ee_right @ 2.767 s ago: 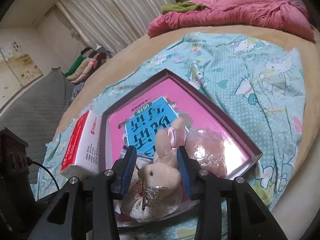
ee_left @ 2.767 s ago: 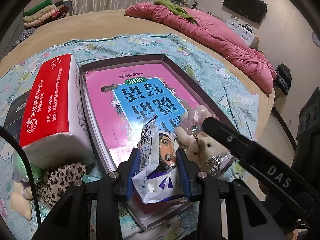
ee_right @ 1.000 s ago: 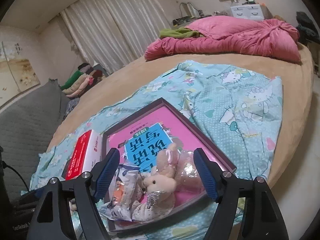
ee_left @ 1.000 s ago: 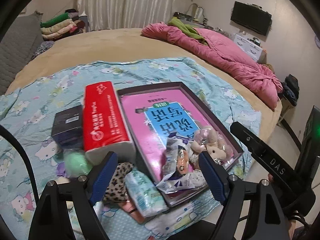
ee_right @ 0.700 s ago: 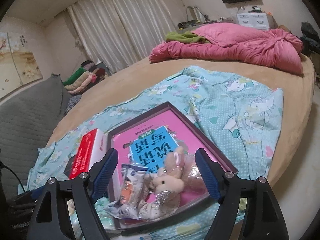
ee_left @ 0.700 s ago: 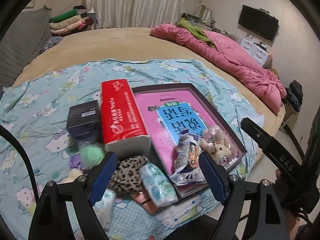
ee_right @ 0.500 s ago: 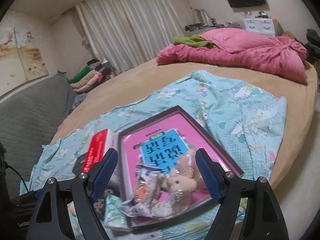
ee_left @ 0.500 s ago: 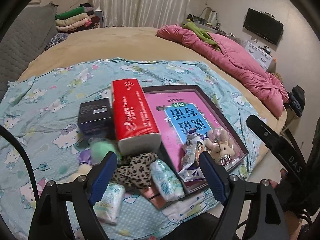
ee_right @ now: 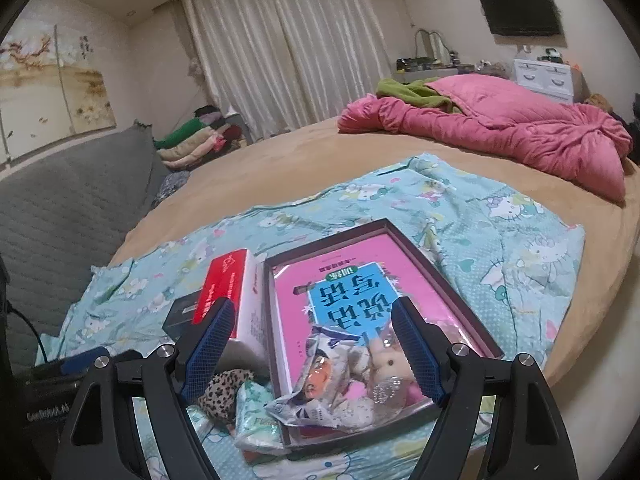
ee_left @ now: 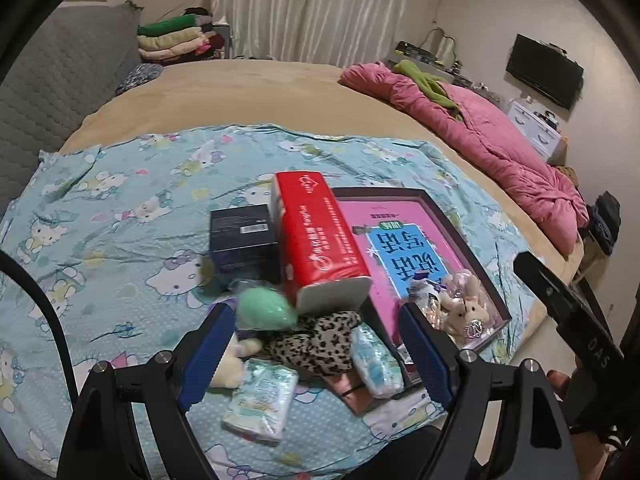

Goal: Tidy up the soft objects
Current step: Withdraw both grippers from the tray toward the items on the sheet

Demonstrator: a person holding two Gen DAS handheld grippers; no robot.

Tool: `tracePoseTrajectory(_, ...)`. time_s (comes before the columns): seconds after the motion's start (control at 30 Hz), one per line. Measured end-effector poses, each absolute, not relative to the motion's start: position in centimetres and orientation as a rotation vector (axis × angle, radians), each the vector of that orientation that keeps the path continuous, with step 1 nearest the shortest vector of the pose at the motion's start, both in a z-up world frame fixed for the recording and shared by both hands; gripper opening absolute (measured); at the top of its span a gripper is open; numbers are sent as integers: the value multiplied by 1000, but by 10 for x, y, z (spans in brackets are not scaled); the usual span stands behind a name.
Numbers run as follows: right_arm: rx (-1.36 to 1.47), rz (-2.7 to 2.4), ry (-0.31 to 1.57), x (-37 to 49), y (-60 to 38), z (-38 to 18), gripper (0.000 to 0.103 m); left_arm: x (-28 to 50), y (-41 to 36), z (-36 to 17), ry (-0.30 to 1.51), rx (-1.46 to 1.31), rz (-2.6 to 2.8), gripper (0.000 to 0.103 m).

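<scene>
- Here, nearest the lenses, the left tool [ee_left: 314, 354] and the right tool [ee_right: 312, 350] both stand with their blue pads wide apart and nothing between them; each hangs above the clutter rather than on it, which suits hands that are free to choose a next piece.
- Just under the left tool, at the bed's near edge, lies the loose pile: a tissue packet [ee_left: 262, 402], a second tissue packet [ee_left: 374, 360], a leopard-print cloth [ee_left: 316, 340], a green soft ball [ee_left: 266, 310] and a pale plush toy [ee_left: 230, 364] partly hidden below them. They overlap one another and look unsorted.
- Beside that pile on the right, the shallow tray [ee_right: 452, 280] rests on the cartoon-print sheet [ee_left: 120, 208]. A pink and blue book [ee_right: 352, 284] covers its floor.
- In the tray's near corner a crinkled snack bag [ee_right: 316, 380] and a plush rabbit [ee_right: 386, 364] lie touching, on top of the book. I judge the tray serves as the collecting place, so these two are already gathered.
- Along the tray's left wall, the red tissue pack [ee_left: 316, 232] lies lengthwise, with a dark box [ee_left: 242, 240] touching its far side; neither is in the tray.
- Farther off, the tan bed [ee_left: 248, 84] is bare up to a pink quilt [ee_right: 500, 128] at its far right edge.
</scene>
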State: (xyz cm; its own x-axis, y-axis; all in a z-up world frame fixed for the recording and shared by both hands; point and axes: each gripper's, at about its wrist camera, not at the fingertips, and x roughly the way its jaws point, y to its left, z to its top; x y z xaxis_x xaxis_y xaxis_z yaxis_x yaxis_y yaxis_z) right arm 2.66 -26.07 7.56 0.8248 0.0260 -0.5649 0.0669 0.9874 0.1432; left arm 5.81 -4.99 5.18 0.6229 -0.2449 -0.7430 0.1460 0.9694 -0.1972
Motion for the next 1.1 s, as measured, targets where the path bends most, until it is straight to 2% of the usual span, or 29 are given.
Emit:
tracePoseTrajectory(0.63, 80, 65, 650, 25, -231, 72, 82, 60, 20, 63, 852, -141, -106, 84)
tracePoseTrajectory(1.1, -28, 143, 727, 28, -196, 54, 82, 64, 74, 42, 908, -197, -26, 84)
